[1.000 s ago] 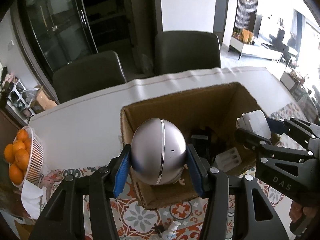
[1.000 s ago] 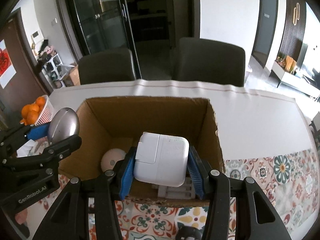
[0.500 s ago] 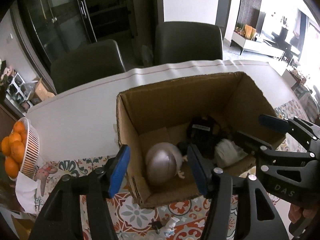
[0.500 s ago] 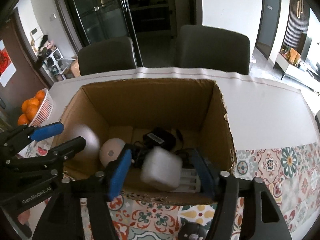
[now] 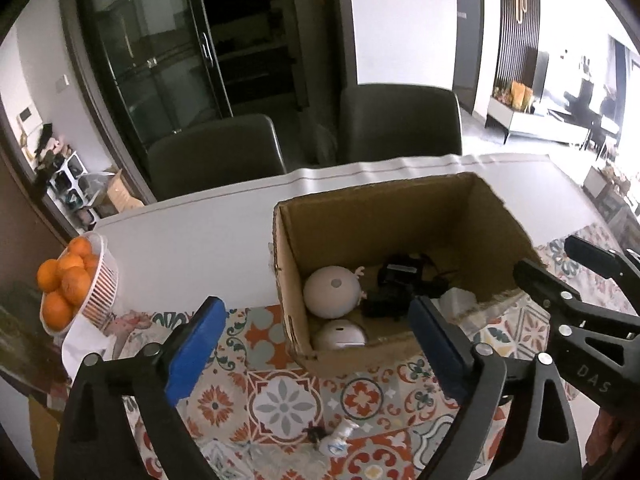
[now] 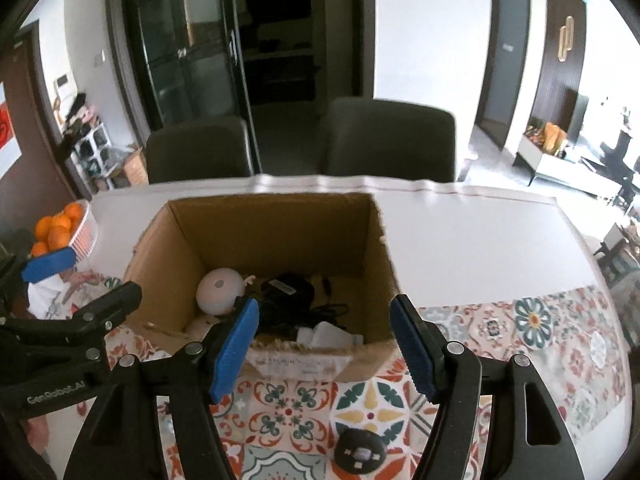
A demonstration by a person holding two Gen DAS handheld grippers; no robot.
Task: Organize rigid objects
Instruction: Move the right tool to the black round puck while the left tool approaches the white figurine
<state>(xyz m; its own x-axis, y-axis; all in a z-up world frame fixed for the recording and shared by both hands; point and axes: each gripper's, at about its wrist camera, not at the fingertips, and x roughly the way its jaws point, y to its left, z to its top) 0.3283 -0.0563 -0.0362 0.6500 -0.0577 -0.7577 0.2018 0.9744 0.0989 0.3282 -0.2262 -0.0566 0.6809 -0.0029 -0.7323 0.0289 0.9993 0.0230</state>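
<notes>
Now | both jaws wide, empty | cardboard box [image 6: 384,248] ahead holds several items | dark puck [image 6: 360,455], apparently, left below right gripper [image 6: 332,346]; left gripper [image 5: 316,344]

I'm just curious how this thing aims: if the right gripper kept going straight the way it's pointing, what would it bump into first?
Most likely the near wall of the cardboard box, which sits between the open right gripper's fingers. Slightly higher, it would pass over the rim toward the white adapter inside. Depth is hard to judge.
</notes>
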